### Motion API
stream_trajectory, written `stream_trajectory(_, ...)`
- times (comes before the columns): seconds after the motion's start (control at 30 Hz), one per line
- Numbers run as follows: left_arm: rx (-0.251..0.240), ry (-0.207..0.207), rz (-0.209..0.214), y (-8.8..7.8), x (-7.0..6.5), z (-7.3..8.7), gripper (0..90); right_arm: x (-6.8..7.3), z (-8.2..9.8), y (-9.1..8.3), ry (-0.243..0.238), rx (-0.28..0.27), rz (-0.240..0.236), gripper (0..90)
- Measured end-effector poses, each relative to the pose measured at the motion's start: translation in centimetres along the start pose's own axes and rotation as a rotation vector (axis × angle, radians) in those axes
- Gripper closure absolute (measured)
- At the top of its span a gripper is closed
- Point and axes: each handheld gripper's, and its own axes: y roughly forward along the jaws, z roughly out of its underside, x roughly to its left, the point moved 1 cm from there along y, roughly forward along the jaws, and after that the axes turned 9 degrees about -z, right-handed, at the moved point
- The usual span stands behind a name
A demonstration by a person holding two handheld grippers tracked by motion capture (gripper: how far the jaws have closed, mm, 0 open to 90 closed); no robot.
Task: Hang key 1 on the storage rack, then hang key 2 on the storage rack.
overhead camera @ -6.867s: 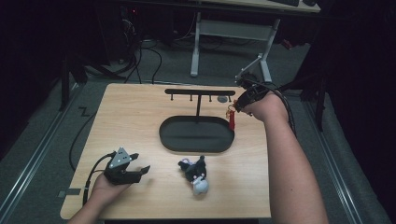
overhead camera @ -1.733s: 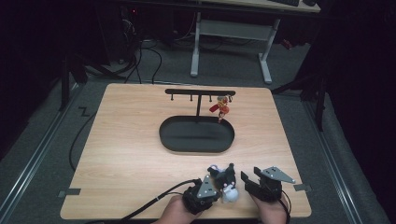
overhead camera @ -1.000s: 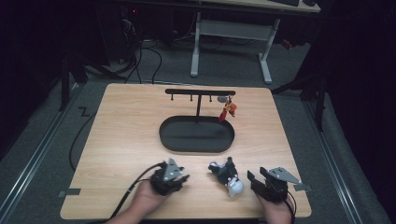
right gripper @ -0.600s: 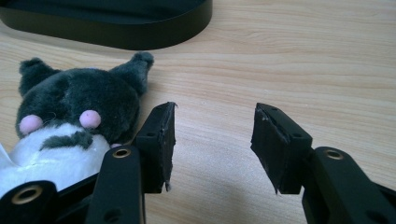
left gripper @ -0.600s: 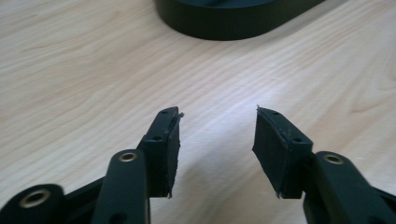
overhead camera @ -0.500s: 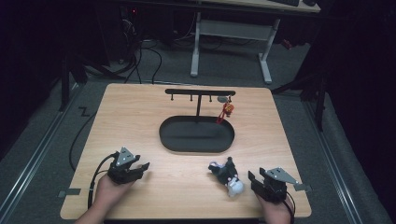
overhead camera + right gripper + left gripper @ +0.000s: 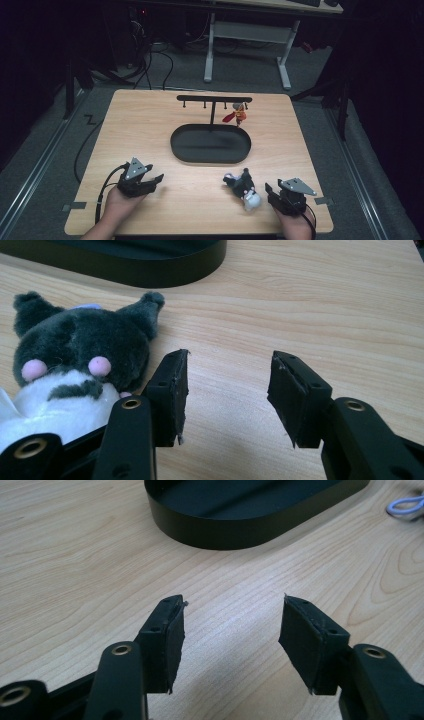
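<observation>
A black-and-white plush (image 7: 245, 190) with pink cheeks lies on the table near the front right. My right gripper (image 7: 272, 192) sits just right of it. In the right gripper view the plush (image 7: 75, 355) rests outside the left jaw of the right gripper (image 7: 229, 365). That gripper is open; its jaws have just been closing a little, with bare wood between them. My left gripper (image 7: 154, 181) rests at the front left, away from the plush. The left gripper (image 7: 232, 610) is open and its jaws have just been opening, with nothing between them.
A black oval tray (image 7: 210, 159) lies mid-table, with a T-shaped hook rack (image 7: 214, 99) rising behind it. A small red figure (image 7: 239, 115) hangs from a right-hand hook. The tray wall (image 7: 225, 530) lies ahead of the left gripper. A pale cord loop (image 7: 407, 507) lies at that view's top right.
My left hand has drawn back from the plush to the table's front left, and its jaws have spread. The plush stays on the table beside the still right gripper.
</observation>
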Motion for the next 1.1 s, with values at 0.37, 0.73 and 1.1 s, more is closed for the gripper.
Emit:
stream_trajectory(0.37, -0.025, 0.010, 0.017, 0.0, -0.1, -0.6, 42.6, 0.0, -2.4, 1.4, 0.007, 0.231, -0.014, 39.6)
stream_trajectory(0.73, -0.030, 0.028, 0.023, 0.3, -0.5, -1.0, 42.4, 0.3, -3.6, 2.1, -0.022, 0.411, -0.065, 35.2)
stream_trajectory(1.1, -0.029, 0.035, 0.040, 0.4, -0.5, -0.8, 41.9, 0.2, -4.1, 2.8, -0.039, 0.527, -0.078, 34.9)
